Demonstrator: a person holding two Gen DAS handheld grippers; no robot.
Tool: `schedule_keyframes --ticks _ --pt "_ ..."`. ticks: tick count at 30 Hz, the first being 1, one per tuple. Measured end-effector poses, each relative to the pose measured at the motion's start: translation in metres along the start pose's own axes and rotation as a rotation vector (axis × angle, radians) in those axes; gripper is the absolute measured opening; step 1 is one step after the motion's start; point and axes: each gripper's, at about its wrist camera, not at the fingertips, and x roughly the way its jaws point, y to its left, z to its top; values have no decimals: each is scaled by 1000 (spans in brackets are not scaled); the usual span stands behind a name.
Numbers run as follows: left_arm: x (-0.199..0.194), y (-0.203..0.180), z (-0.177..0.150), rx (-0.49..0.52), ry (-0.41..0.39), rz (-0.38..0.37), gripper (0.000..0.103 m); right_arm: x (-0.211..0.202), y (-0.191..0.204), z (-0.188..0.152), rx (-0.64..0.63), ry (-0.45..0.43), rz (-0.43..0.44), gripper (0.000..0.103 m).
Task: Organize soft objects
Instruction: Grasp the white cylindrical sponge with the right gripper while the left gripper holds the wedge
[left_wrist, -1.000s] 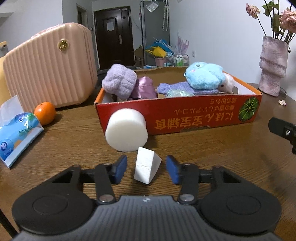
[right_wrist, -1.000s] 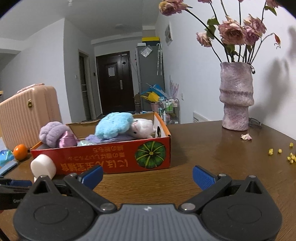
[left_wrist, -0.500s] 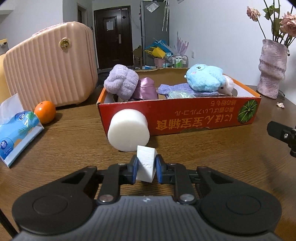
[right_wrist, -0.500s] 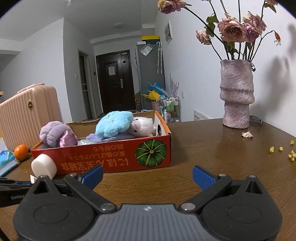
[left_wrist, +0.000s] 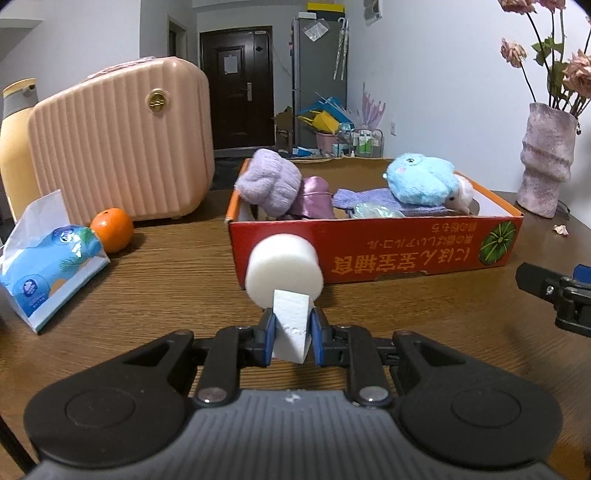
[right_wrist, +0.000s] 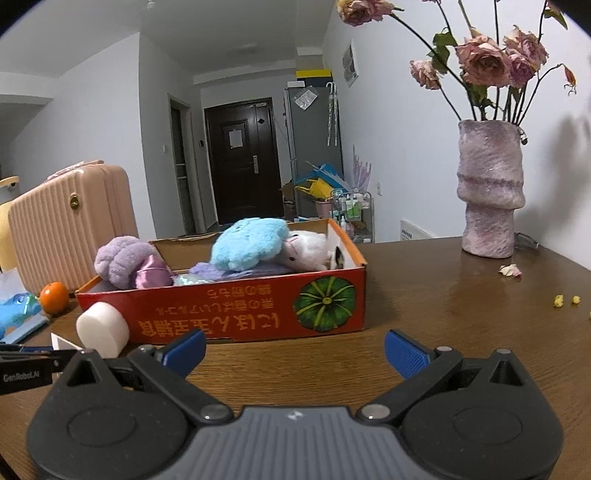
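Note:
My left gripper (left_wrist: 291, 338) is shut on a white foam wedge (left_wrist: 290, 325) and holds it just above the wooden table. A white foam cylinder (left_wrist: 282, 271) lies behind it against the red cardboard box (left_wrist: 406, 247). The box holds a purple plush (left_wrist: 269, 182), a blue plush (left_wrist: 421, 179) and other soft things. My right gripper (right_wrist: 295, 350) is open and empty, in front of the box (right_wrist: 240, 317). The cylinder (right_wrist: 102, 328) and the wedge (right_wrist: 62, 341) show at the left of the right wrist view.
A pink suitcase (left_wrist: 118, 144), an orange (left_wrist: 111, 229) and a blue tissue pack (left_wrist: 44, 266) stand at the left. A pink vase with dried roses (right_wrist: 489, 192) stands at the far right. Petals and yellow crumbs (right_wrist: 565, 300) lie near it.
My left gripper has closed on the foam wedge and lifted it slightly. The right gripper has stayed open and nearly still.

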Motion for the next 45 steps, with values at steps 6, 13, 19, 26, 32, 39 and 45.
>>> schedule_keyframes --ticks 6,13,19,26,32,39,45 --pt "-7 15 -1 -20 -13 16 20 4 21 -1 -14 3 26 103" --pt "-14 41 -1 -46 -33 45 20 11 48 -2 -20 14 57 103" --pt "-17 71 0 -74 -45 79 20 20 73 -2 -27 26 82 103" --pt "-19 99 0 -88 -56 112 20 32 104 -2 -36 43 113 103" --pt "-19 122 0 -90 -68 137 20 44 134 -3 -61 64 146 103" --pt "-18 148 1 -109 -78 163 20 63 161 -1 -64 102 157 103" --pt "-15 157 4 -110 -86 174 20 83 175 0 -46 145 134 103"
